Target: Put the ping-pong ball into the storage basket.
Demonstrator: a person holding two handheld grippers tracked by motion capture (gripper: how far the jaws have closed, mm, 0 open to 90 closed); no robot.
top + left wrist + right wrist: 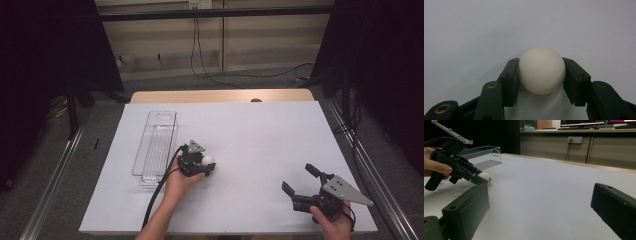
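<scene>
A small cream-white ball rests on the white table sheet, and both pads of my left gripper press on its sides, so the gripper is shut on it. From above, the ball shows at the tip of the left gripper, just right of the clear bin. In the right gripper view the ball peeks out behind the left gripper's fingers. My right gripper stands open near the front right of the table with nothing between its jaws; its wide-apart jaws also frame the right gripper view.
A long clear plastic bin lies lengthwise at the left of the white sheet, close to the left hand; it shows again as the bin behind that hand. Dark frame posts flank the table, and cables lie on the floor beyond.
</scene>
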